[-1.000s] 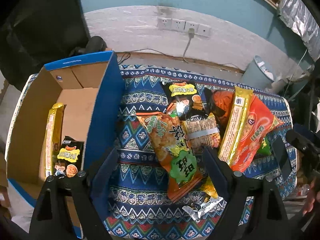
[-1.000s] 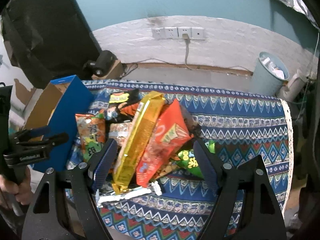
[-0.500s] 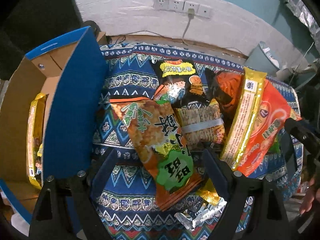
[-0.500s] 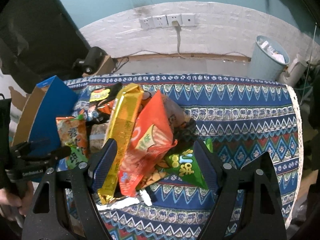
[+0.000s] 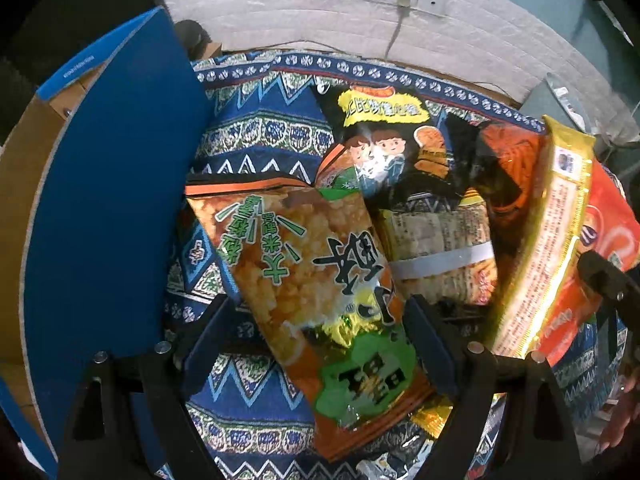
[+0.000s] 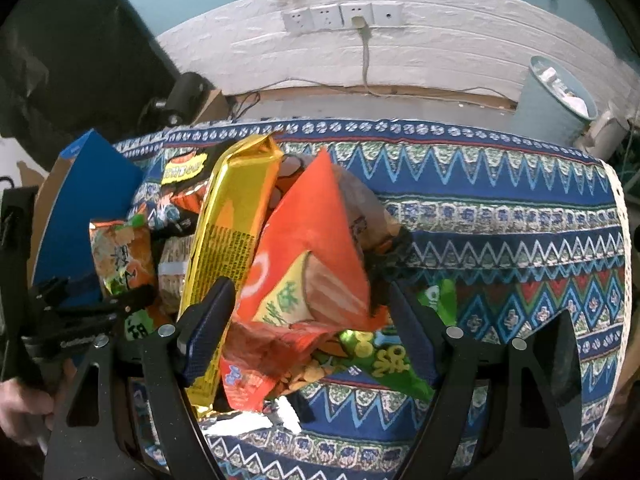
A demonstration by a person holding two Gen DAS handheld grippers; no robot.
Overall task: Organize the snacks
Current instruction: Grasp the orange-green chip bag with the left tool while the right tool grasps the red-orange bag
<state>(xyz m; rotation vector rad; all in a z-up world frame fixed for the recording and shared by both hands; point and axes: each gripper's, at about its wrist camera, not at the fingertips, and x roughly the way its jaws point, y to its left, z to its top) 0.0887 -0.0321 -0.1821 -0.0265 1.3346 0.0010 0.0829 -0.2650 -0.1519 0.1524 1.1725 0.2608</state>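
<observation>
A heap of snack bags lies on the patterned tablecloth (image 5: pixel 260 132). My left gripper (image 5: pixel 318 344) points steeply down, open, its fingers on either side of an orange and green rice-cracker bag (image 5: pixel 312 280) without pressing on it. Beyond that bag lie a black bag (image 5: pixel 384 148) and a clear cracker pack (image 5: pixel 436 248). My right gripper (image 6: pixel 310 336) is open too, straddling an orange-red bag (image 6: pixel 312 248). Its left finger overlaps a long gold pack (image 6: pixel 232 240), and a green bag (image 6: pixel 384 356) lies under its right finger. A blue cardboard box (image 5: pixel 108 200) stands left of the heap.
The box wall rises close to my left gripper's left finger. A silver wrapper (image 6: pixel 248 420) lies at the front of the heap. The cloth's right half (image 6: pixel 500 216) carries no snacks. A grey bin (image 6: pixel 556 96) and wall sockets (image 6: pixel 340 16) are behind the table.
Both grippers have sunk toward the heap, and the bags now fill more of each view. The box's inside, with its packs, has slid out of the left view. Neither gripper's gap has changed.
</observation>
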